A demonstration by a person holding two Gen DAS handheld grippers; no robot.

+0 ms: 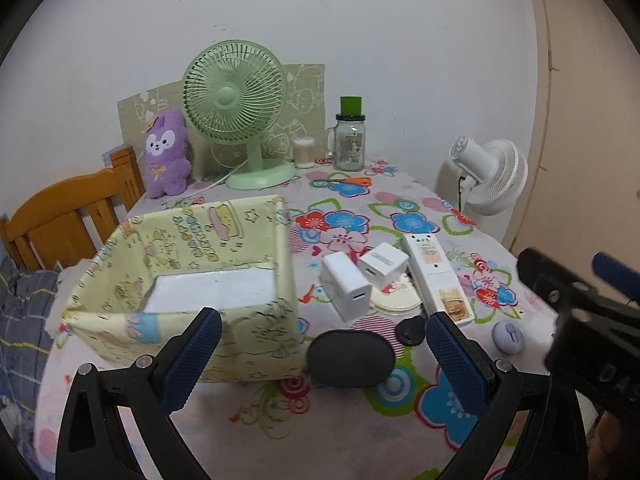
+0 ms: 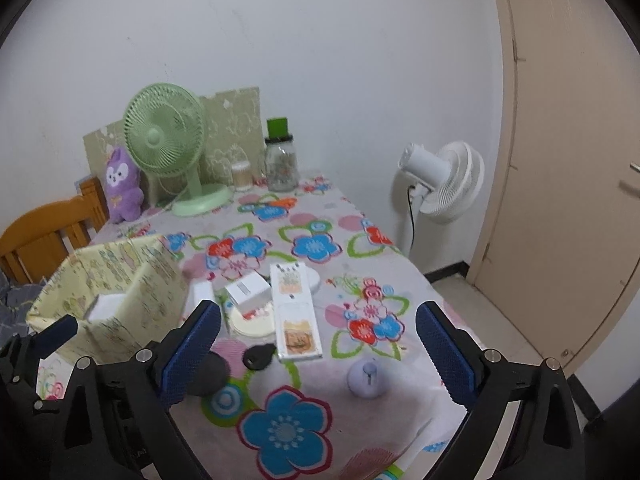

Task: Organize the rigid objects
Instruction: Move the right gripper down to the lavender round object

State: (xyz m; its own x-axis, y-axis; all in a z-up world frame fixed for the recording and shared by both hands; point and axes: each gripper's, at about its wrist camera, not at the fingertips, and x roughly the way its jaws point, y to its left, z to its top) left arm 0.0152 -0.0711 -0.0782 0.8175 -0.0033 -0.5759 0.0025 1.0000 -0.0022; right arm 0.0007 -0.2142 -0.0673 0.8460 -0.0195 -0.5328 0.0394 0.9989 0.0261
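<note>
Both grippers hang over the near edge of the bench (image 2: 344,420), and each one is spread wide with nothing between its fingers. In front of the left gripper (image 1: 323,354) stands the yellow fabric box (image 1: 180,264), and a dark oval case (image 1: 351,358) lies just beyond its fingertips. The white remote (image 2: 295,312) lies ahead of the right gripper (image 2: 318,344), with two white chargers (image 2: 248,290) on its left and a small lilac round thing (image 2: 367,378) near the right finger.

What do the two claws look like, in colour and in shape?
Both are alike. The left claw and the right claw each have two black angular plastic arms with silver screws, ending in flat fingers covered with blue dotted-texture pads. No cables or sleeves are visible.
</note>
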